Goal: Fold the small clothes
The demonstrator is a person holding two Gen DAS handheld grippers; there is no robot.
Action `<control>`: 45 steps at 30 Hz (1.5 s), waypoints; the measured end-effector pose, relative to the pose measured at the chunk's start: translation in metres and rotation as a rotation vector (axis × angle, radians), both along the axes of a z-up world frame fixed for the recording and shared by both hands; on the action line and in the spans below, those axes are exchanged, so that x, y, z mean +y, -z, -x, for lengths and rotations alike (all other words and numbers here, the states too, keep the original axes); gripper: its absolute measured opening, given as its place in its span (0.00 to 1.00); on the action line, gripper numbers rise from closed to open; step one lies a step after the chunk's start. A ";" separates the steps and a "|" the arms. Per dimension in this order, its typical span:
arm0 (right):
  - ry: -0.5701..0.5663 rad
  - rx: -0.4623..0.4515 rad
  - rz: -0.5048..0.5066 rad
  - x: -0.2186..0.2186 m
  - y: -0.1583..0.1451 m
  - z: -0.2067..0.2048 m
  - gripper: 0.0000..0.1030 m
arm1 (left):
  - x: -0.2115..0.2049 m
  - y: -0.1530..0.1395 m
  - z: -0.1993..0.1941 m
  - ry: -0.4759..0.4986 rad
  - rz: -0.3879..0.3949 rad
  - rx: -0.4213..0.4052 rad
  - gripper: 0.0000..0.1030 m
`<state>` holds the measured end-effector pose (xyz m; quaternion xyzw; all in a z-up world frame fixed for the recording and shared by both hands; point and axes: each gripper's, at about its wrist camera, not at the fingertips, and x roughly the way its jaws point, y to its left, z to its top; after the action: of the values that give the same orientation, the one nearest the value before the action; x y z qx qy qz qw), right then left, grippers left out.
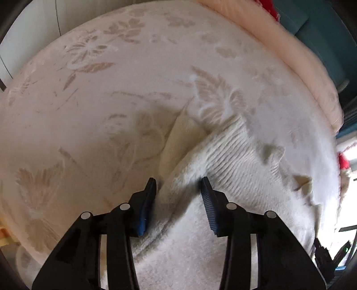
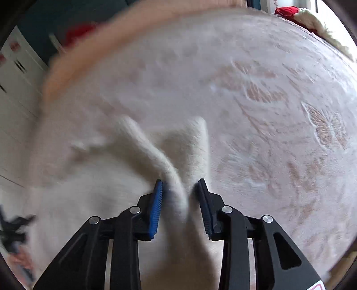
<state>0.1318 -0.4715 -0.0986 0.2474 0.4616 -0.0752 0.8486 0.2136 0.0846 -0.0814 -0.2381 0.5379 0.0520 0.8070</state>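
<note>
One white garment (image 1: 234, 156) on one floral bedspread (image 1: 89, 89) (both grippers (image 1: 178, 189) (image 2: 180, 189) part-open, fabric between)

white ribbed garment (image 1: 234, 156), beige floral bedcover (image 1: 89, 73), blue-padded claws

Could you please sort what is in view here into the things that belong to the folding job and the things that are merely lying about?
Part of the job:
- white knit garment
- left gripper, fabric between its jaws
- right gripper, a fold between its jaws
- patterned bed cover, the work surface

Lying about:
- peach blanket along the far edge
- red item beside a cream fluffy thing
</note>
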 end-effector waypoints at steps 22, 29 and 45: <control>-0.070 0.154 0.137 0.015 0.025 -0.071 0.05 | -0.045 0.009 -0.073 0.174 -0.180 0.043 0.28; -0.118 -0.135 0.056 0.055 -0.045 0.030 0.13 | -0.003 -0.046 0.042 0.071 -0.099 -0.138 0.81; -0.281 0.066 -0.021 0.154 0.011 0.042 0.16 | 0.004 0.016 0.118 -0.079 0.061 0.006 0.91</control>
<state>0.0895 -0.3175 -0.1093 0.1866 0.5200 0.0409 0.8325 0.0959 0.0884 -0.0978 -0.2834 0.5318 0.0681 0.7951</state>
